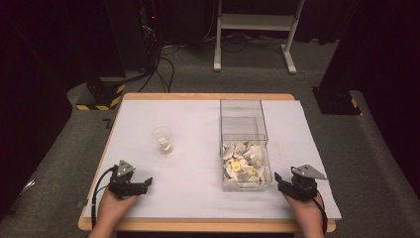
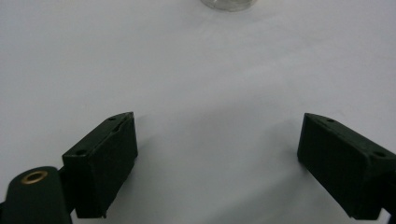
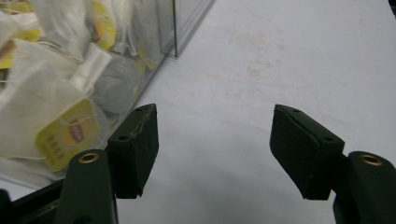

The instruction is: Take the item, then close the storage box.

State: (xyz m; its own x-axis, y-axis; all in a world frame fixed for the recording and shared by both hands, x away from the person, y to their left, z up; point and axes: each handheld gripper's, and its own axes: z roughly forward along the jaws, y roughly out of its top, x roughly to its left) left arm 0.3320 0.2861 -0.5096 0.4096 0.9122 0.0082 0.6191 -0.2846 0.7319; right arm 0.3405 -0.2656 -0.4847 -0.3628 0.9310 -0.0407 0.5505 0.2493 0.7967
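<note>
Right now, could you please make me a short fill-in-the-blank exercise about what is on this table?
1. The tea bags lie in the ____ compartment of the clear box.
2. The plastic cup stands to the ____ of the clear box in the high view.
3. The jaws of the left hand-held gripper and the right hand-held gripper are both ____.

Missing words: near; left; open

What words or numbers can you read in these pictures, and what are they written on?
None can be read for sure.
Yellow tag on a tea bag inside the clear box: it has a round logo and some print, too blurred to read.
Other yellow tags in the box: too small to read.
Clear cup, white table cover and both grippers: no writing seen.
</note>
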